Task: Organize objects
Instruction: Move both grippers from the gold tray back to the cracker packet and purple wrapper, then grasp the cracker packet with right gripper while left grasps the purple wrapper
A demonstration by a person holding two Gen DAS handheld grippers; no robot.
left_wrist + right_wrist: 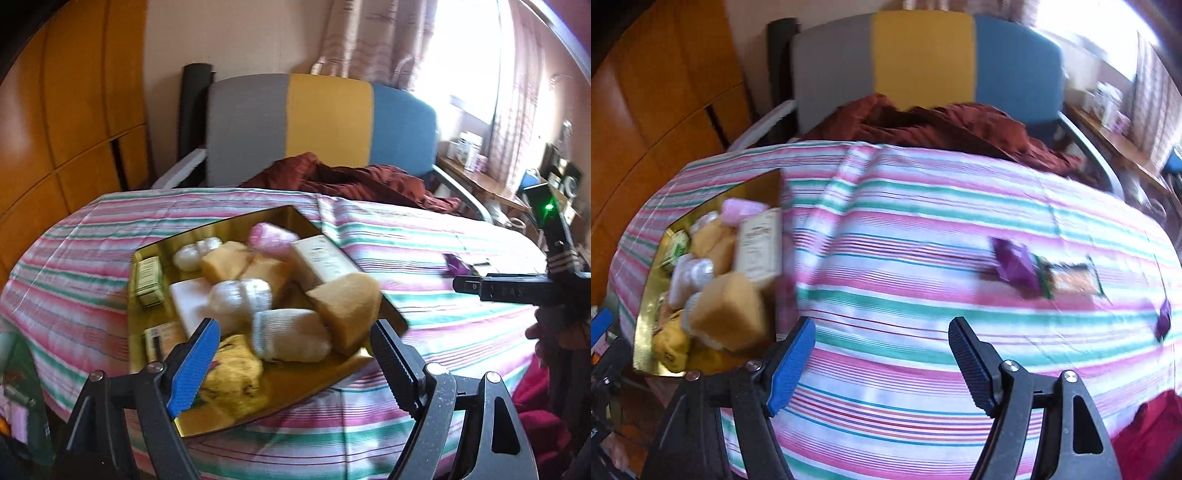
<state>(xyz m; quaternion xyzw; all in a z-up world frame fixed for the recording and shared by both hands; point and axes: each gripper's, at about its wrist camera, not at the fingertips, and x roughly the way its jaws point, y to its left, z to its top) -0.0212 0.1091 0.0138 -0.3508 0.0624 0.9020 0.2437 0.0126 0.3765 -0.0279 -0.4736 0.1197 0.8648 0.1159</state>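
Showing only rightward: purple packet point(1015, 267)

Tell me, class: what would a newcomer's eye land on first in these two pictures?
First, the gold tray crammed with sponges, soaps and boxes, at the left on the striped bedspread. Next, the purple wrapper lying alone at the right, and the grey, yellow and blue headboard behind.

A: Can you read the purple packet point(1015, 267) on the bed point(923, 229)?
B: No, motion blur smears it, and the wrapper beside it point(1075, 282).
A: And the gold tray point(236, 229)?
B: Its near corner hides behind the left gripper point(291, 354); labels on the boxes point(149, 282) are unreadable.
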